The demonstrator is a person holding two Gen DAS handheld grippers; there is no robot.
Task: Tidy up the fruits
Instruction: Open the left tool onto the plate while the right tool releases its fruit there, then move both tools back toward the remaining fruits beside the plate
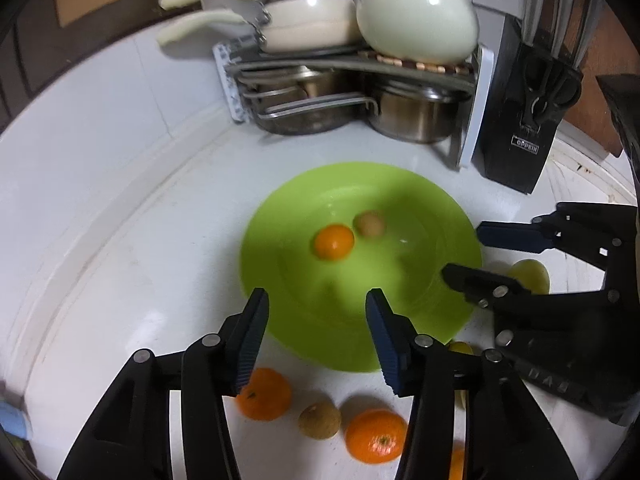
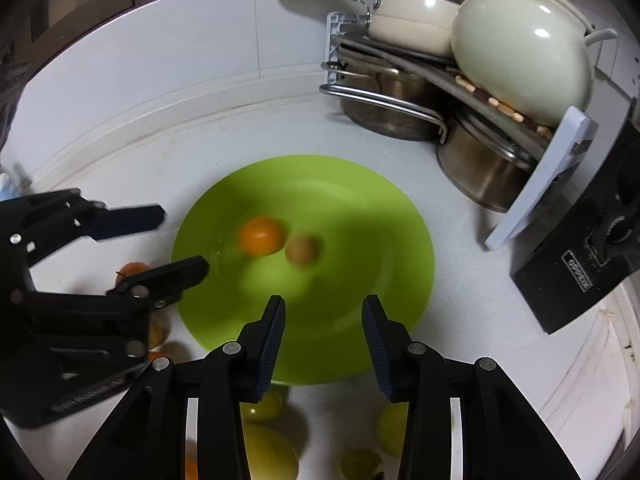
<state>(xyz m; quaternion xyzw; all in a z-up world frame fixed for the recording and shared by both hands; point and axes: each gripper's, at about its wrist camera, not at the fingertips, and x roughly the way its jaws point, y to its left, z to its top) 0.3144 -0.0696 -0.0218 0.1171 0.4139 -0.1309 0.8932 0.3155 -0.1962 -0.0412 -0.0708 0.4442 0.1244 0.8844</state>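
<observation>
While both jaws stand parted over a lime-green plate [image 1: 304, 320], the left hand-held gripper [image 1: 316, 300] and the right hand-held gripper [image 2: 323, 306] hold nothing; no fruit lies between their pads. On the plate sit a small orange [image 1: 333, 241] and, just beside it, a brown round fruit [image 1: 369, 223], both blurred. The plate rests on a white surface [image 1: 140, 280]. More fruit waits off the plate at its near edge: two oranges [image 1: 265, 394] with a brown fruit [image 1: 319, 420] between them in the left wrist view, and several yellow-green fruits [image 2: 272, 456] below the right hand-held gripper in the right wrist view. Beyond the plate, a metal rack [image 1: 320, 68] carries a cream pot [image 1: 416, 20] and pans above steel pots [image 1: 416, 116]; a black knife block [image 1: 520, 140] stands beside it.
</observation>
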